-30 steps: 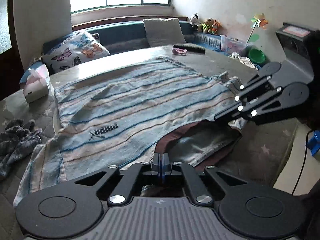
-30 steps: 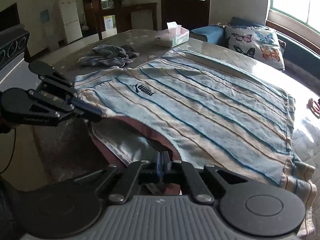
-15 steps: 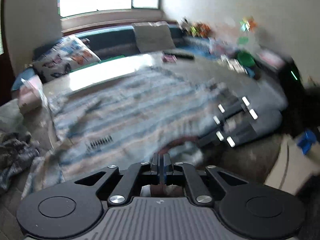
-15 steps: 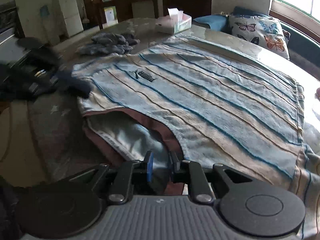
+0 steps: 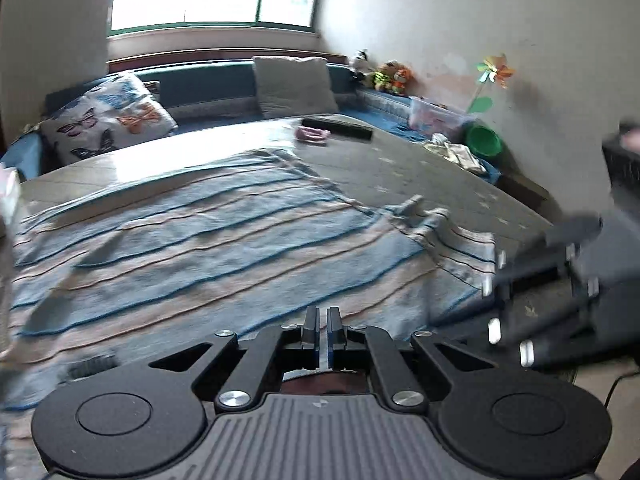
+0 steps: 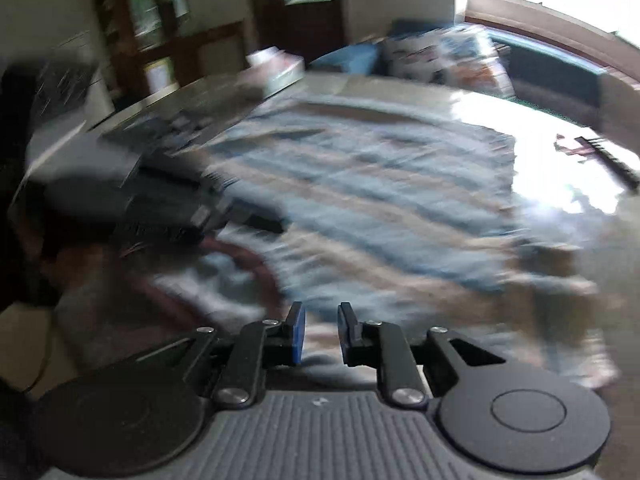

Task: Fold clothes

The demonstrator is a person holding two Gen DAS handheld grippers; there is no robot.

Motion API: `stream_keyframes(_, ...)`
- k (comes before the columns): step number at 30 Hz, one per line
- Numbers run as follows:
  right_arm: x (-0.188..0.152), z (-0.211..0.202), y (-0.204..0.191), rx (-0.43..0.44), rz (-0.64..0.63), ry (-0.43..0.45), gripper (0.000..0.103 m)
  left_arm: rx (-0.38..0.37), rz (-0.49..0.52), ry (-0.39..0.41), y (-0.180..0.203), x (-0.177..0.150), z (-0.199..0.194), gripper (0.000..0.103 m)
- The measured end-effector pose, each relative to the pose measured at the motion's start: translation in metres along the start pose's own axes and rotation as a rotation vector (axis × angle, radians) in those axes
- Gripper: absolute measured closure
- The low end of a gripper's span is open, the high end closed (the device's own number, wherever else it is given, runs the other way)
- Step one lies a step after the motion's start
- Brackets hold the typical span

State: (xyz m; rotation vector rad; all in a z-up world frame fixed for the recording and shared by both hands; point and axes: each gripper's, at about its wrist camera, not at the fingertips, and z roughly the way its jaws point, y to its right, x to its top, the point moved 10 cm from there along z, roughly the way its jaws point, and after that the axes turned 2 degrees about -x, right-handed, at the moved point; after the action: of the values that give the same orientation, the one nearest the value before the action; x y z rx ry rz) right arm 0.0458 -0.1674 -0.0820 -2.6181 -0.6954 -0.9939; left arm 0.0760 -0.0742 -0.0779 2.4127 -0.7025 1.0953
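A wide grey table (image 5: 420,168) with a dull, star-flecked top carries a large blue-and-beige striped knit shirt (image 5: 208,248), soft and faintly ribbed. It lies spread flat over most of the top, its brown-trimmed neckline at the near edge and one rumpled sleeve toward the right edge. The spreading looks done and the first fold not yet begun; next, each claw should pinch a shoulder near the collar. The left gripper (image 5: 322,326) is almost pressed together with nothing between. The right gripper (image 6: 321,332) stands slightly spread and empty over the cloth.
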Motion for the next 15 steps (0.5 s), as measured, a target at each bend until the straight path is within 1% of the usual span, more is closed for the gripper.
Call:
stream_keyframes(3,0.010,0.001,0.039,-0.095,0.069,0.037,0.086,-0.034,0.040,-0.020,0.020,-0.004,0.011,0.098)
stream_keyframes(7,0.018,0.018,0.083,-0.158,0.142,0.059,0.086,-0.072,0.079,-0.051,0.038,-0.014,0.020,0.098)
stream_keyframes(11,0.010,0.039,0.117,-0.226,0.191,0.022,0.086,-0.092,0.107,-0.090,0.048,-0.026,0.026,0.098)
stream_keyframes(13,0.005,0.036,0.126,-0.234,0.214,0.025,0.086,-0.100,0.116,-0.095,0.050,-0.030,0.027,0.098)
stream_keyframes(15,0.000,0.027,0.138,-0.309,0.214,0.018,0.085,-0.112,0.120,-0.095,0.052,-0.031,0.027,0.098)
